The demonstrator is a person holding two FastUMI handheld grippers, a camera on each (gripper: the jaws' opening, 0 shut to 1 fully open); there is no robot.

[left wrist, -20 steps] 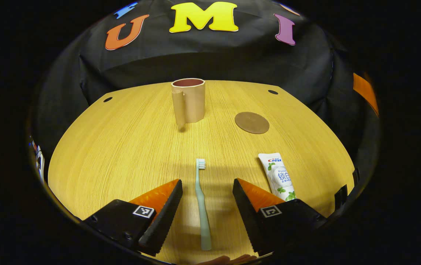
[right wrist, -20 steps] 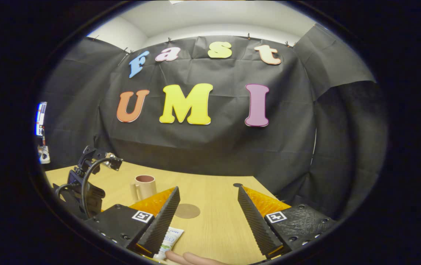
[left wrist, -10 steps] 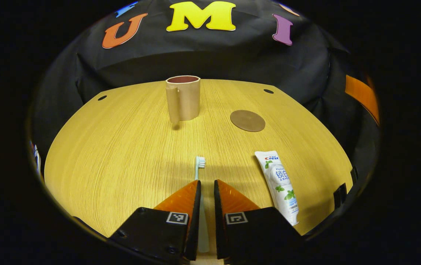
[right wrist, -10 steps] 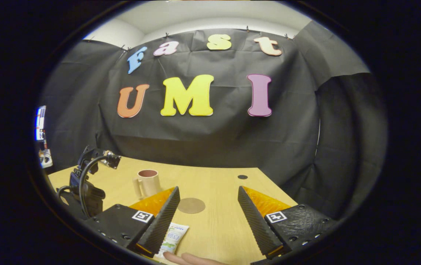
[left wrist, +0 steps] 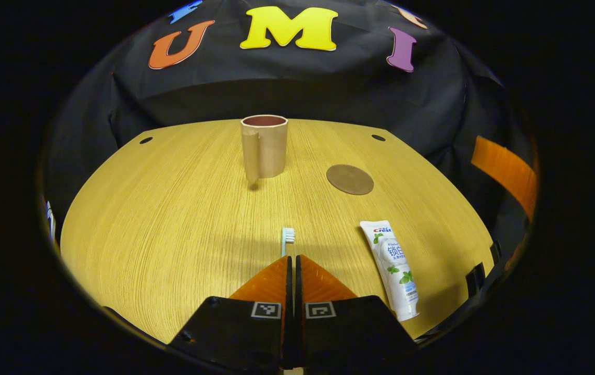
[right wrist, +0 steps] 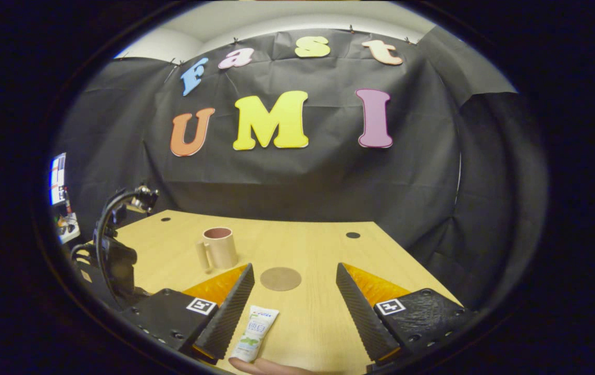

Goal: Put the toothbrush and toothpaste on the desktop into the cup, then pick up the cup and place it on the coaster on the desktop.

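Left gripper view shows your left gripper [left wrist: 291, 259] clamped on the toothbrush [left wrist: 287, 236]. Right gripper view shows your right gripper [right wrist: 293, 281] level, jaws wide, holding nothing, above the toothpaste [right wrist: 255, 333].

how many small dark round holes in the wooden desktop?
2, both at the far edge of the wooden desktop: one hole far left, one hole far right, past the round brown coaster. Near edge is hidden.

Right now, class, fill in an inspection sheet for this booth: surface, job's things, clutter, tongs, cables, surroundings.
Surface: wooden desk, two small holes at its far edge.
Job's things: cup upright, empty; coaster bare; toothpaste lying flat; toothbrush head pokes past the left tongs.
Clutter: nothing seen.
Tongs: left tongs shut on toothbrush; right tongs open, above the toothpaste.
Cables: black cable looping on the left tongs.
Surroundings: black cloth.
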